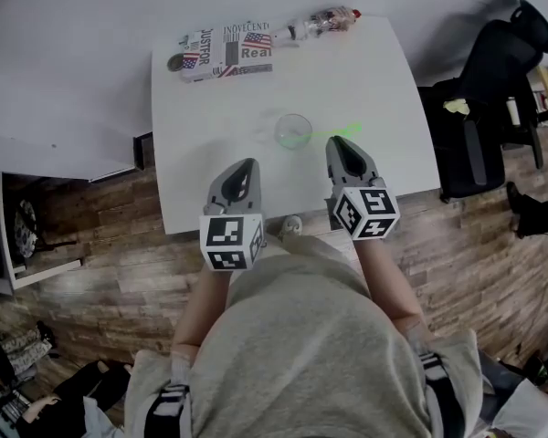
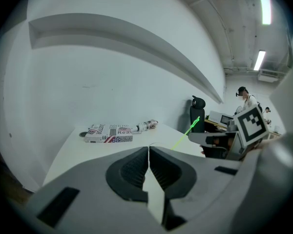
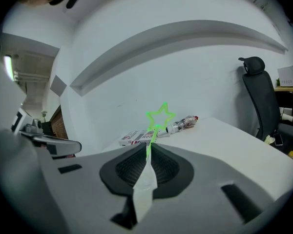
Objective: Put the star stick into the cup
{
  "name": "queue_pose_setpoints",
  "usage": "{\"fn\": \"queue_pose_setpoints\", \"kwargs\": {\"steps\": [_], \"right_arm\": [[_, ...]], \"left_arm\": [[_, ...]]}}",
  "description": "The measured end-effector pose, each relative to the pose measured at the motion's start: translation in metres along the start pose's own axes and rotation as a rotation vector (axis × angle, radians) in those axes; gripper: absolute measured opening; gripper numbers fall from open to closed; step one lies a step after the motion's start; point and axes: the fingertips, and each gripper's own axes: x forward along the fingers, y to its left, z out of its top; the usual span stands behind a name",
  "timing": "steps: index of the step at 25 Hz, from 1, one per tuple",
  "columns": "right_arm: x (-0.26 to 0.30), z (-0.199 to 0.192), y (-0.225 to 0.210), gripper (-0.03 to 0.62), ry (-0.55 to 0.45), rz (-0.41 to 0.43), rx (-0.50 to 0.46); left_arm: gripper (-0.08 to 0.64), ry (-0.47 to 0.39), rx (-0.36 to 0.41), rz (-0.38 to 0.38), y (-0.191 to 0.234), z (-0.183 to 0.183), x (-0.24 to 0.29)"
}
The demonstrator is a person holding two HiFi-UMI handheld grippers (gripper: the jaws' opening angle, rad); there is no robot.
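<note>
A clear cup stands in the middle of the white table. My right gripper hovers just right of it, shut on the thin green star stick. In the right gripper view the stick rises from between the closed jaws of the right gripper and its star stands above them. My left gripper is near the table's front edge, below and left of the cup. The left gripper is shut with nothing in it; from there the stick shows slanting at the right.
At the table's far edge lie a flag-printed box, a small dark round item and a plastic bottle. A black office chair stands right of the table. Wooden floor runs along the near side.
</note>
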Motion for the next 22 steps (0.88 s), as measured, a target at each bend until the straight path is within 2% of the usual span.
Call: {"fn": "queue_pose_setpoints", "kwargs": {"steps": [9,22], "right_arm": [[-0.027,0.003,0.031,0.020,-0.039,0.006,0.000],[-0.124,0.019,0.124,-0.005,-0.149,0.068,-0.134]], "left_arm": [[0.011,-0.036,-0.002,0.009,0.004,0.001,-0.038],[0.011,-0.081,0.003,0.000,-0.012,-0.017,-0.130]]}}
